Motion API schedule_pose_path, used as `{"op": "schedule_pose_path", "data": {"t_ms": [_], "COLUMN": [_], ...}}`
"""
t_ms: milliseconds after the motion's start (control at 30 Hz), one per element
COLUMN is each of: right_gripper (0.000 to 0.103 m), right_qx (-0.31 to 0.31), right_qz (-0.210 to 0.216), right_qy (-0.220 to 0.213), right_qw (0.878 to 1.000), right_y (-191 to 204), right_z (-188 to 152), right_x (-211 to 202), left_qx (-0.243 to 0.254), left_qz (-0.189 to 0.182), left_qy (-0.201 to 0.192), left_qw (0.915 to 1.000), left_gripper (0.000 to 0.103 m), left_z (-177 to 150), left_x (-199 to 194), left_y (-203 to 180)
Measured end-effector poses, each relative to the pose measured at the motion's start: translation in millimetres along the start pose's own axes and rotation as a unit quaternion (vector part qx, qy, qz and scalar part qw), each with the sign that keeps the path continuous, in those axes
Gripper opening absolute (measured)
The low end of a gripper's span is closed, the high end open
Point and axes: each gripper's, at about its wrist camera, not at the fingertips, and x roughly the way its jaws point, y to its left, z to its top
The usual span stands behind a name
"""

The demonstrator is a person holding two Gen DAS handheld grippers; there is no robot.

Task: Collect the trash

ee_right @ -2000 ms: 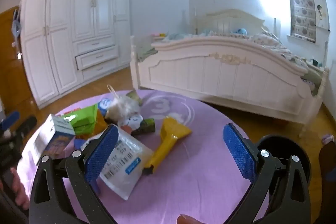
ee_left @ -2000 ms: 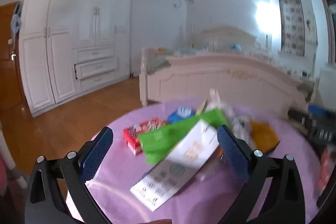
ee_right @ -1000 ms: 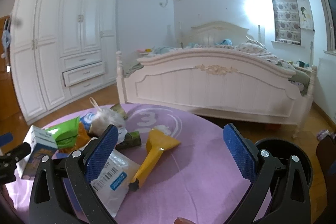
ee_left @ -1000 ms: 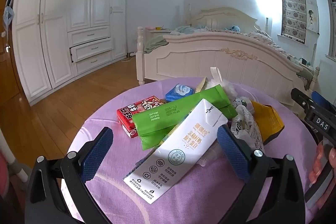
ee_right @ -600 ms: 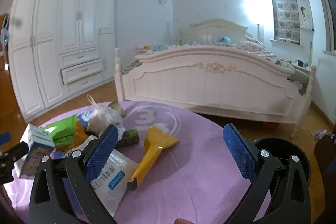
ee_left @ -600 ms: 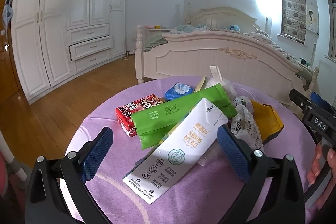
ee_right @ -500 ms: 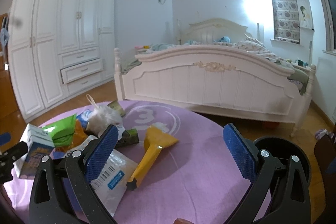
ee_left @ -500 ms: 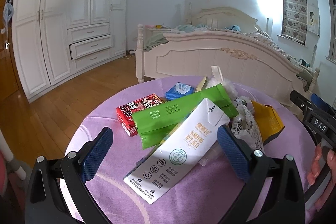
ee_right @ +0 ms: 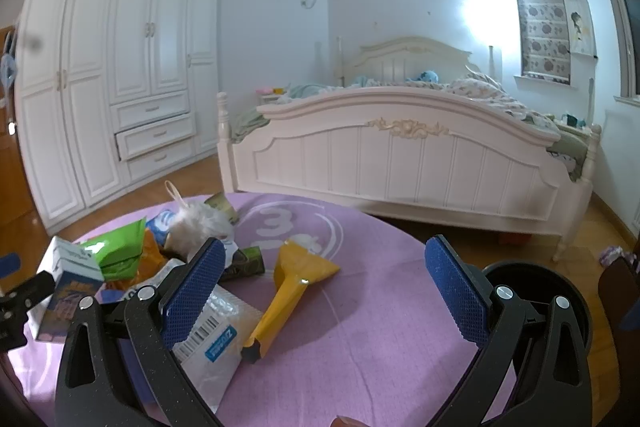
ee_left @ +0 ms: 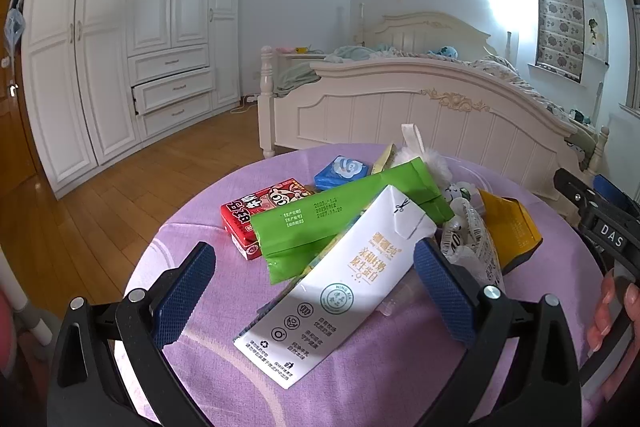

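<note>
Left hand-held gripper (ee_left: 314, 297) spread wide, nothing pinched, hanging right over the white milk carton (ee_left: 340, 283) with the blue pads on either side of it but not touching. Right hand-held gripper (ee_right: 324, 291) also spread wide and empty, hovering above the yellow scraper-looking thing (ee_right: 294, 291) and a clear bubble mailer (ee_right: 212, 343). Looks like the very start of the job, honestly: approach stage, nothing picked up yet, whole pile sitting on the purple counter (ee_right: 380, 347). Next move probably calls for dropping the left one lower and squeezing across the carton's narrow sides, then carrying it over to the black bin (ee_right: 536, 291) just off the counter's right edge. Carton leaning on the green pouch (ee_left: 340, 215), so might drag that along. Quick count of the trash: one white carton, one green pouch, one red snack box (ee_left: 264, 211), one blue tissue pack (ee_left: 341, 171), one orange-yellow packet (ee_left: 508, 227), one white fluffy puff (ee_right: 198, 225), one small dark green box (ee_right: 248, 267), one scraper, one mailer. Some crinkly clear wrapper (ee_left: 468, 235) too, hard to count. One bin.
</note>
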Motion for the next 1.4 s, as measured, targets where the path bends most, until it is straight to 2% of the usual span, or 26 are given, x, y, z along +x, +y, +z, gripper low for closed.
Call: {"op": "schedule_pose_path", "data": {"t_ms": [1133,1233,1267,1333,1400], "right_gripper": [0.099,0.099,0.099,0.099,0.099], "right_qx": [0.012,0.021,0.021,0.003,-0.052], "right_qz": [0.004,0.042,0.091,0.142,0.202], "right_qy": [-0.003,0.004,0.013,0.029,0.038], "right_qw": [1.000,0.999,0.996,0.989,0.977], "right_y": [-4.2,-7.7,-9.9,-7.0,7.0], "right_z": [2.3,2.8,6.2,16.0,35.7], "right_x": [1.2,5.2,9.4,16.2,21.2], "left_qx": [0.000,0.002,0.010,0.042,0.078], "left_qz": [0.003,-0.001,-0.003,0.000,-0.004], "left_qy": [0.000,-0.001,-0.002,-0.006,-0.003], "left_qw": [1.0000,1.0000,0.9999,0.9991,0.9969], "left_gripper": [0.098,0.098,0.098,0.098,0.098], "left_z": [0.0,0.8,1.1,1.0,1.9], "left_x": [1.0,-0.8,-1.9,-3.7,-3.7], "left_y": [1.1,2.1,2.3,0.7,-1.2]}}
